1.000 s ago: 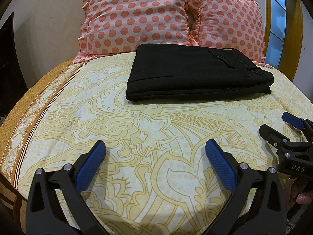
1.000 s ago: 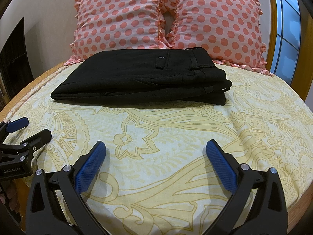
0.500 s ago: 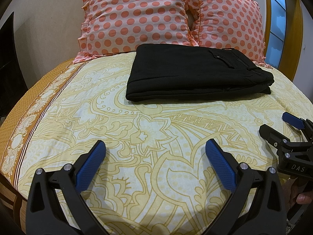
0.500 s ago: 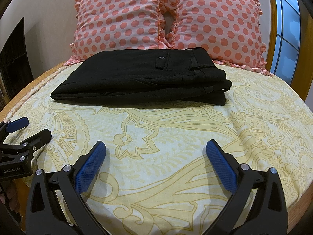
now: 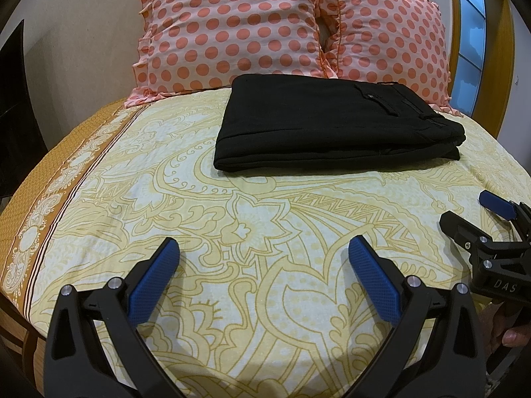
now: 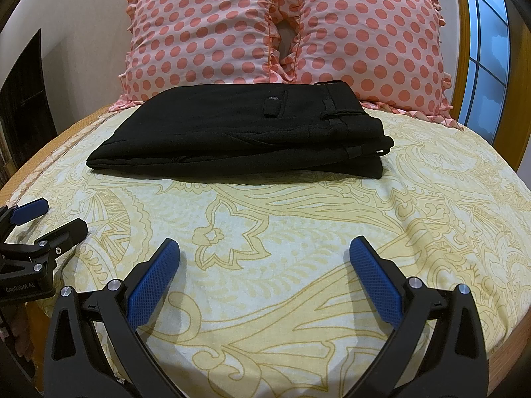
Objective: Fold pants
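While the black pants (image 5: 335,126) lie folded into a flat, layered rectangle on the far half of the bed, their back edge rests against the foot of two pink polka-dot pillows (image 5: 232,30), and no gripper touches them. In the left wrist view the folded edge at the left end and a buttoned back pocket near the right end are visible; the right wrist view (image 6: 245,129) shows more clearly the waistband with its belt loops at the right end, the stacked layers there, and a small white tag that comes out between them. The pants rest on a bedsheet (image 5: 265,232) with yellow floral pattern; only the left wrist view shows its brown patterned border along the left side.

The left gripper (image 5: 264,267) has its blue pads wide apart above the near part of the sheet and it holds nothing. The right gripper (image 6: 265,267) is spread just as wide and is also empty. Each gripper appears at the edge of the other view, well apart from the pants. A window (image 6: 488,53) with wooden frame stands at the right; the right wrist view shows more of its panes
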`<act>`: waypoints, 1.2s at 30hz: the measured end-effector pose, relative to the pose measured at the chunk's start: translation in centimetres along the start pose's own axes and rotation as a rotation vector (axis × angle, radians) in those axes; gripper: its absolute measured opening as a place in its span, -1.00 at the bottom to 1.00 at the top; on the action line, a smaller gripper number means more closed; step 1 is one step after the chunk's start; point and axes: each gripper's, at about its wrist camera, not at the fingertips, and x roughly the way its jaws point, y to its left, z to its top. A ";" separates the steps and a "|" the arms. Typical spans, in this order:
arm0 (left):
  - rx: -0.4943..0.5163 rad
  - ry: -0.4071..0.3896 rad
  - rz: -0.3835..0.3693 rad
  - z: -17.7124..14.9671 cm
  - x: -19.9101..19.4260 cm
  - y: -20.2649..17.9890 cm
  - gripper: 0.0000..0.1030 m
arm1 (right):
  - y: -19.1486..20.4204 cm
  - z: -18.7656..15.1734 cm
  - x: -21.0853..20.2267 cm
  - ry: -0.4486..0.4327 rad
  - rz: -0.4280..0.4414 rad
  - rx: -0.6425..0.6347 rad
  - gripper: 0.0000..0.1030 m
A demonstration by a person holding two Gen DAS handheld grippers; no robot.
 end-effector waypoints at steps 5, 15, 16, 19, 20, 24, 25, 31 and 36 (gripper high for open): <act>-0.002 0.007 0.000 0.3 0.0 0.1 0.97 | 0.0 0.0 0.0 -0.001 0.000 0.000 0.97; -0.002 0.018 -0.006 0.5 0.1 0.2 0.97 | 0.1 0.0 0.0 -0.002 -0.001 0.001 0.97; -0.001 0.018 -0.006 0.5 0.2 0.2 0.97 | 0.1 0.0 0.0 -0.002 -0.001 0.001 0.97; 0.000 0.018 -0.006 0.5 0.2 0.2 0.97 | 0.1 0.0 0.0 -0.002 -0.001 0.001 0.97; -0.001 0.018 -0.006 0.4 0.1 0.2 0.97 | 0.1 0.0 0.0 -0.002 -0.001 0.001 0.97; -0.001 0.017 -0.007 0.5 0.2 0.2 0.97 | 0.1 0.0 0.0 -0.002 -0.001 0.001 0.97; -0.001 0.017 -0.007 0.5 0.2 0.2 0.97 | 0.1 0.0 0.0 -0.002 -0.001 0.001 0.97; 0.000 0.018 -0.007 0.5 0.2 0.1 0.97 | 0.1 -0.1 0.0 -0.002 -0.002 0.001 0.97; 0.003 0.016 -0.008 0.4 0.2 -0.1 0.97 | 0.1 -0.1 0.0 -0.003 -0.002 0.002 0.97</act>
